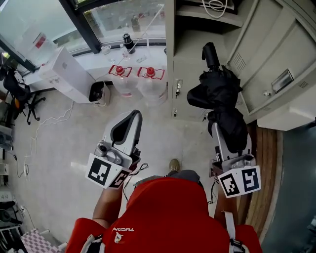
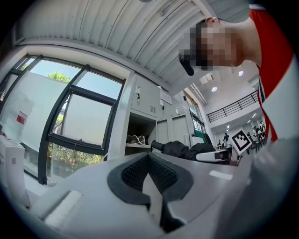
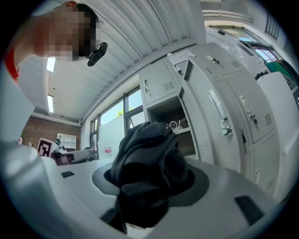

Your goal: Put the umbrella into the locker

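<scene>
A folded black umbrella (image 1: 220, 94) is clamped in my right gripper (image 1: 223, 129), handle end pointing toward the grey locker (image 1: 183, 74). In the right gripper view the umbrella's fabric (image 3: 147, 170) fills the space between the jaws, with the open compartment (image 3: 170, 116) just beyond it. That compartment (image 1: 207, 15) holds a white cable on its shelf, and its door (image 1: 276, 64) stands swung out to the right. My left gripper (image 1: 136, 116) is held out over the floor to the left of the locker, shut with nothing in it. Its pads (image 2: 161, 172) meet at the tips.
Two large water bottles with red caps (image 1: 121, 74) (image 1: 150, 74) stand by the window wall left of the locker. A white box (image 1: 69, 74) and a black chair (image 1: 19, 94) sit further left. A cable trails on the floor (image 1: 49, 123). The person's shoe (image 1: 174, 165) is below.
</scene>
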Tool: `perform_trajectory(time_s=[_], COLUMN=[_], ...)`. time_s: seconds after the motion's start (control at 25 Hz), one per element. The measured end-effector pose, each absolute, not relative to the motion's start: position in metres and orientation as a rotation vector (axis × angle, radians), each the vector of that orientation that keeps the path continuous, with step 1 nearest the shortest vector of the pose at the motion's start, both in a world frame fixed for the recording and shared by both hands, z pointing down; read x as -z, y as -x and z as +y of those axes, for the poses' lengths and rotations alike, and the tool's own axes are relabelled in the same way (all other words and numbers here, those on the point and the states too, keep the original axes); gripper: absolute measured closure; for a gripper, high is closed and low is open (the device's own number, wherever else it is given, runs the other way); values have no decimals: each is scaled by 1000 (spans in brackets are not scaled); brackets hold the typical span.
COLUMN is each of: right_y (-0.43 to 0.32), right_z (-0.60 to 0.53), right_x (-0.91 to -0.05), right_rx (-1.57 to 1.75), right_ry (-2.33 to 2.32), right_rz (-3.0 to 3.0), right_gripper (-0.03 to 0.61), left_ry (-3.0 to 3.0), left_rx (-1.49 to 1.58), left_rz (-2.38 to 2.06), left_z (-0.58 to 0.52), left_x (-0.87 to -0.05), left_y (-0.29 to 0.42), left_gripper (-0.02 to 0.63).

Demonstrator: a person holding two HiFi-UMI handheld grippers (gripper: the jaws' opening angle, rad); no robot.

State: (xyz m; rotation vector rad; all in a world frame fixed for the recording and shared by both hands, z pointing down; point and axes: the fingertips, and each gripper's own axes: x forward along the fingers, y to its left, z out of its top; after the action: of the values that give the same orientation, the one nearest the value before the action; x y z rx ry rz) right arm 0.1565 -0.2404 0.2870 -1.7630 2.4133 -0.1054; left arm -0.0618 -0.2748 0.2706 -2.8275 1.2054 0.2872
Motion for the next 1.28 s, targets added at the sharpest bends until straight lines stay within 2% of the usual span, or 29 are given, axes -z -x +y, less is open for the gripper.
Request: perform_trajectory(time_s=[0.48, 1.28], right_y=[-173, -169], right_z=[-351, -499], right_x=[-306, -330], right_rx=[139, 174], right_ry=[1822, 2077], right_rz=[2478, 2500], right_gripper=[337, 337], left_ry=[2860, 3002], left_rx=[-265, -331], left_rz=[1215, 903], left_z=[-356, -469], left_x=[-285, -293], left_y=[39, 32], left_gripper=[609, 609])
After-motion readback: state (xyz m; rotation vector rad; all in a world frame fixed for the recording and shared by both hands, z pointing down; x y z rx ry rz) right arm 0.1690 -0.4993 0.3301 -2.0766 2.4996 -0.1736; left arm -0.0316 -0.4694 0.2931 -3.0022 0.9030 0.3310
